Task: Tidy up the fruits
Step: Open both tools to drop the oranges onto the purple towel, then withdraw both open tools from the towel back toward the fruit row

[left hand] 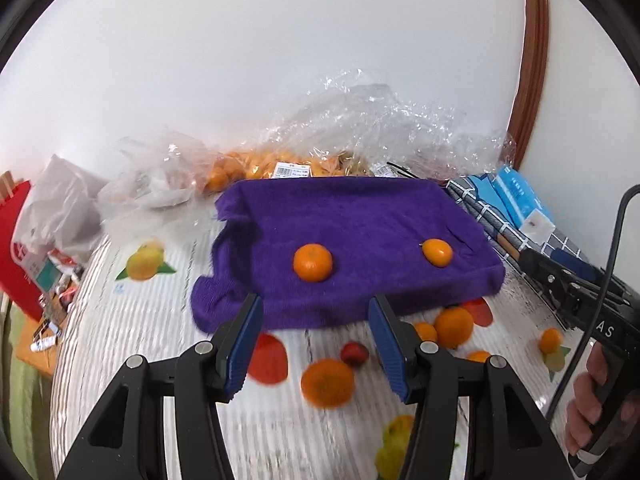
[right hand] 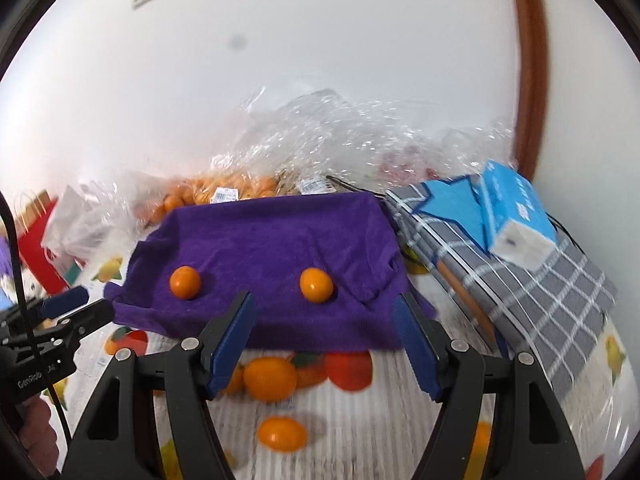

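Note:
A purple towel [left hand: 352, 224] lies on the fruit-print tablecloth; it also shows in the right wrist view [right hand: 280, 240]. Two small oranges rest on it: a left one [left hand: 313, 263] [right hand: 185, 282] and a right one [left hand: 437, 252] [right hand: 316, 285]. Loose oranges lie in front of the towel: one [left hand: 327, 382] between my left fingers' line, another [left hand: 454, 326] to the right; the right wrist view shows two [right hand: 270, 378] [right hand: 282, 434]. My left gripper [left hand: 316, 344] is open and empty, near the towel's front edge. My right gripper [right hand: 326, 340] is open and empty, above the loose oranges.
Clear plastic bags with oranges [left hand: 248, 164] lie behind the towel against the wall. A grey checked cloth [right hand: 540, 280] with a blue tissue pack [right hand: 516, 216] sits at the right. A red bag [left hand: 16, 240] and clutter stand at the left. A brown door frame [left hand: 532, 60] rises at the right.

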{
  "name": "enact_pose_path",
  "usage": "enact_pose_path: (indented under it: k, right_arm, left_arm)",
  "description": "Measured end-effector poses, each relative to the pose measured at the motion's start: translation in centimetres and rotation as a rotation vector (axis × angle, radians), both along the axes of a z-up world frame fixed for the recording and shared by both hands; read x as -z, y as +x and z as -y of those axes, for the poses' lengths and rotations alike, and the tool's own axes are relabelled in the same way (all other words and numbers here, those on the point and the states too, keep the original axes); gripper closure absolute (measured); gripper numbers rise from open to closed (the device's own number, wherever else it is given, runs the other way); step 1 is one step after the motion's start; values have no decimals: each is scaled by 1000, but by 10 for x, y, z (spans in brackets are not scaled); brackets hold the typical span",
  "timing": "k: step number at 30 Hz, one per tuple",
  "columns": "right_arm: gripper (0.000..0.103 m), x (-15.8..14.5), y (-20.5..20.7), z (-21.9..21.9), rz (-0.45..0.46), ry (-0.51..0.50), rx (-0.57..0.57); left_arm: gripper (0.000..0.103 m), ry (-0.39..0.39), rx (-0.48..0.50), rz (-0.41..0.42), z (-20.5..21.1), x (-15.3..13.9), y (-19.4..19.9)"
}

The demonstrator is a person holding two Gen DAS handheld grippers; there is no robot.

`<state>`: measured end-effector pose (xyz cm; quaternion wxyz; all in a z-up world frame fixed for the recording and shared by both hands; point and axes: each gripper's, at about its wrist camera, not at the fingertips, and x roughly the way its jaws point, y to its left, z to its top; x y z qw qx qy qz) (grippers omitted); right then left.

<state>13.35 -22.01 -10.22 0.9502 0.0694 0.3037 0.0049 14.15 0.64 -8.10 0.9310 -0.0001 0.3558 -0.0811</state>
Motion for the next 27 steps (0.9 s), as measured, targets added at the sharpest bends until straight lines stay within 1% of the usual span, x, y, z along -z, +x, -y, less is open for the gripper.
enact_pose_path:
  k: [3, 6, 9, 11, 13, 18, 20, 24, 27]
  right_arm:
    - [32, 3, -16, 6, -24, 23, 2]
    - [32, 7, -34, 10, -61, 12, -4]
    - [32, 11, -49, 11, -67, -17, -3]
    - [32, 13, -59, 11, -55, -37, -1]
    - [32, 14, -67, 9, -52, -48, -14]
    - [32, 19, -77, -2, -64, -122, -34]
    - [32, 23, -79, -4, -74, -115, -49]
    - [32, 28, -83, -5, -61, -88, -50]
    - [29, 34, -79, -4, -80, -69, -44]
  left_arm:
    - [50, -28, 0, -22, -2, 1, -17]
    - [50, -48, -6, -43, -5, 3, -31]
    - [50, -88, -8, -50, -11, 6, -45]
    - [50, -126, -17, -75, -17, 11, -51]
    - [50, -143, -25, -84, -22, 16, -57]
    - [50, -154, -71, -92, -30, 27, -67]
    - [50, -150, -87, -95, -33, 31, -69]
    - [50, -144, -106, -115, -39, 41, -68]
    - [50, -140, -115, -123, -44, 48, -68]
